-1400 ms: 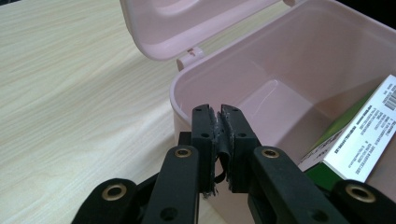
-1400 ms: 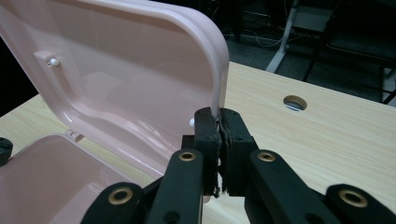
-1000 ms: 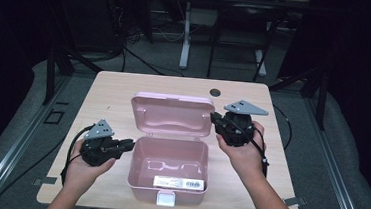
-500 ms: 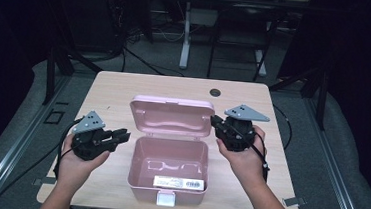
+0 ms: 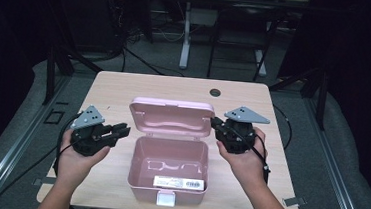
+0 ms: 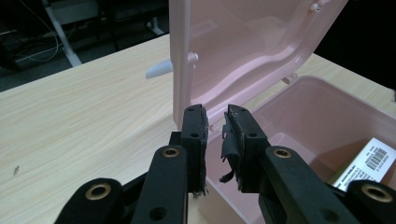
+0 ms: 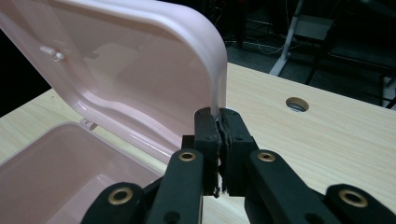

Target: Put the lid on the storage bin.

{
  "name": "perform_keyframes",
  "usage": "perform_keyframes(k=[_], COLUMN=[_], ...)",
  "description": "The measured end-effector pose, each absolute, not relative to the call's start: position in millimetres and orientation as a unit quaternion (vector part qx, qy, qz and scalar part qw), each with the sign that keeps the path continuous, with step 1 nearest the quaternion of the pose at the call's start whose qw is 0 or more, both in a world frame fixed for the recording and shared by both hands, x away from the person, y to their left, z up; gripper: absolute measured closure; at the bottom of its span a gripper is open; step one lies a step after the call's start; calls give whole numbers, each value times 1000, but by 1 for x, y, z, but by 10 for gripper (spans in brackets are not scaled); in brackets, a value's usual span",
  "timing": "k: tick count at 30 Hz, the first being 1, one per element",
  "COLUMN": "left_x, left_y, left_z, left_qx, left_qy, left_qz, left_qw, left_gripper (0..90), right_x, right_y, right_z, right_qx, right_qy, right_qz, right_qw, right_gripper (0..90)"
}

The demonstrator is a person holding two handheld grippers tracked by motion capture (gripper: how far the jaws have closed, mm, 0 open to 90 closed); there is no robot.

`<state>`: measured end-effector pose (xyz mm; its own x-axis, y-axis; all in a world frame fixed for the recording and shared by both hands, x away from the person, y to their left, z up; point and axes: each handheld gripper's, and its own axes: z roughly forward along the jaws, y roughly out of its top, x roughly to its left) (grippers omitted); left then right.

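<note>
Closest to the person, the pink box (image 5: 168, 176) sits at the near edge of the table (image 5: 124, 87), open and bare inside apart from a barcode label (image 5: 180, 183) on its floor, its white latch tab (image 5: 165, 198) facing them.

The left gripper (image 5: 121, 129) hovers just beside the box's left wall with its jaws slightly parted and nothing between them, so that side has no support. The right gripper (image 5: 215, 122) is pinched tight on the right edge of the raised lid (image 5: 171, 116), and that single corner pinch is what worries me. The lid is thin plastic (its rim looks rounded and smooth in the right gripper view), so it could slide out of the pads and drop shut, or twist on its hinge if pushed from one side alone. A sideways tug might also drag the light box toward the table edge.

Farther off, a cable hole (image 5: 215, 93) in the tabletop is well clear of all this.
</note>
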<state>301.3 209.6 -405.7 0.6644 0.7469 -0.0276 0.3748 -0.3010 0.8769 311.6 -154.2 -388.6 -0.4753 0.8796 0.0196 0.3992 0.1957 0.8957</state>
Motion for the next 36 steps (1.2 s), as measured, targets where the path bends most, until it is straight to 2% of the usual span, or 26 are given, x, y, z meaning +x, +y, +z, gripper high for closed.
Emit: perform_keyframes(k=[26,36], left_x=[323,327], left_y=[198,196], left_z=[-385,-382], left_qx=[769,765], left_qy=[366,366], left_qz=[232,236], left_qw=[470,474], left_gripper=[746,783], right_x=[309,308], right_y=[-156,-156], right_z=[-391,-392], right_qx=[437,436], right_qy=[724,724], right_qz=[465,467], right_qw=[261,261], right_gripper=[864,863])
